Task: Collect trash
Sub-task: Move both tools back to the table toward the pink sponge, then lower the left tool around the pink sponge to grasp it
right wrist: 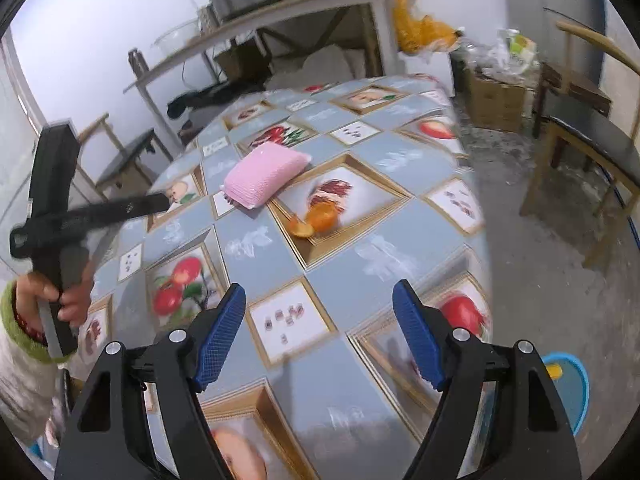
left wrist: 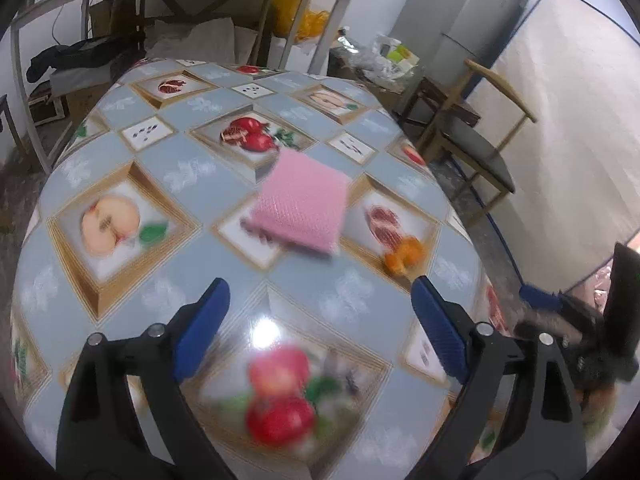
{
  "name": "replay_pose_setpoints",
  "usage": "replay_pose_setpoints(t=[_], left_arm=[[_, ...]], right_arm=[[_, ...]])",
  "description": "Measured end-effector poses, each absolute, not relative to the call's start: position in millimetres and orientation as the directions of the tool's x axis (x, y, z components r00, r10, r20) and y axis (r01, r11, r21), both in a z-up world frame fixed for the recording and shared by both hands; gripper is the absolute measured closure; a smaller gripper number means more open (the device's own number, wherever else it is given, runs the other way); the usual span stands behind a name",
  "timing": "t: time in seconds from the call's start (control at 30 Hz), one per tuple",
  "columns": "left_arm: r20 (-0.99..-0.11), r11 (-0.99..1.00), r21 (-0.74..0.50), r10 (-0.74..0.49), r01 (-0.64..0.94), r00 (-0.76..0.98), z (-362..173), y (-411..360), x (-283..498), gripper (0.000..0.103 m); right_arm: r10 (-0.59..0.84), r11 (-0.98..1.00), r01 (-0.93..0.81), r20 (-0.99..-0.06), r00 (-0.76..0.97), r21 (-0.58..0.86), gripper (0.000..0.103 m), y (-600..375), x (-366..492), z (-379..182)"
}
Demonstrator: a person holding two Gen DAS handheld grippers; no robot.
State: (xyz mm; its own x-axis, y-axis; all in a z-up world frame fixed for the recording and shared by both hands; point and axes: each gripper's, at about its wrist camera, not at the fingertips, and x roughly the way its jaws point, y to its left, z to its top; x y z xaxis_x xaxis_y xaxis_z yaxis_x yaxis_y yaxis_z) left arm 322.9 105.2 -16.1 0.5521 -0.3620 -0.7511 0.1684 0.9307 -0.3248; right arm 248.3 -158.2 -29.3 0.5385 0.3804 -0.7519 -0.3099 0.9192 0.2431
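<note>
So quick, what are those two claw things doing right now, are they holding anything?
Left gripper: open, holding nothing, above the table.
Right gripper: open, holding nothing; the orange peel lies on the table ahead of it.

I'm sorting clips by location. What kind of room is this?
Probably a lived-in utility or dining room in a home: a table under a fruit-print oilcloth with orange peel and a pink sponge on it, a wooden chair, and a cluttered workbench behind.
</note>
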Motion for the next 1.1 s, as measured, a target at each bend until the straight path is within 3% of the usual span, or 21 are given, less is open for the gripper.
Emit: replay_pose_setpoints(t=[0.37, 0.67, 0.87, 1.03, 1.1], left_arm=[[-0.801, 0.941, -0.3, -0.339, 0.158, 0.494, -54, 89, 435, 0.014], [-0.833, 0.943, -0.233, -0.32, 0.237, 0.452, -75, 59, 445, 0.014], [-0.862, 0.958, -0.087, -0.21, 0.274, 0.461, -84, 40, 441, 0.014], [-0.864, 0.957, -0.064, -0.195, 0.282, 0.465, -84, 37, 439, 0.014], [-0.862, 0.959, -0.057, -0.187, 0.277, 0.471, -83, 37, 438, 0.021]], right_arm=[[0.36, 0.91, -0.361, -0.817, 0.45, 0.202, 0.027, -107, 328, -64], [0.304, 0.904, -0.416, -0.829, 0.47, 0.096, 0.025, -89, 353, -79], [0.29, 0.909, -0.408, -0.824, 0.486, 0.079, 0.025, -89, 360, -88], [0.278, 0.915, -0.399, -0.814, 0.51, 0.063, 0.037, -88, 361, -91], [0.271, 0.914, -0.403, -0.812, 0.517, 0.049, 0.043, -86, 359, -90]])
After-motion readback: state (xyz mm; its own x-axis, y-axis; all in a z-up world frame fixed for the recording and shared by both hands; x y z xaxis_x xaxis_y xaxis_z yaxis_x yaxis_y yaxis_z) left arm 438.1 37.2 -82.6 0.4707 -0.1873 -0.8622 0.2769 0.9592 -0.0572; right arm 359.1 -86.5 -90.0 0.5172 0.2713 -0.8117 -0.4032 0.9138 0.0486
